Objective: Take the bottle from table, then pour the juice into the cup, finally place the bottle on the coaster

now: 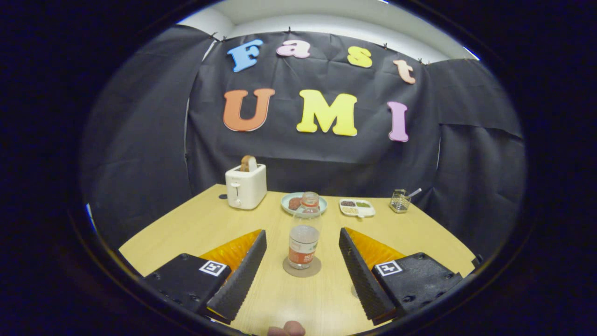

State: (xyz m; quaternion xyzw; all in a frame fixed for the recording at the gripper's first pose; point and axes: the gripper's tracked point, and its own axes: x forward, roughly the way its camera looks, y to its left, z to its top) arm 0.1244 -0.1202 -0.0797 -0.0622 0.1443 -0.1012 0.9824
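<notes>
The bottle (304, 233) stands upright on the coaster (302, 269), its base centred on the round mat, which reads as the task's last step done: it has been set where it belongs, with its cap on. The hand-held gripper (302, 242) is spread wide, neither finger touching the bottle; the bottle sits in the gap between the two fingers, about level with their tips, with clear room on both sides, so nothing is gripped. Such a wide spread suits letting go without knocking the bottle over. Something clear, perhaps the cup, peeps out near the bottle beside the right finger, but it is too hidden to be sure. Beyond the bottle on the surface (196, 228) lie a plate (289, 199) just behind it, a tray (357, 208) to its right, a small glass jar (400, 201) farther right, and a toaster (246, 185) to its far left.
</notes>
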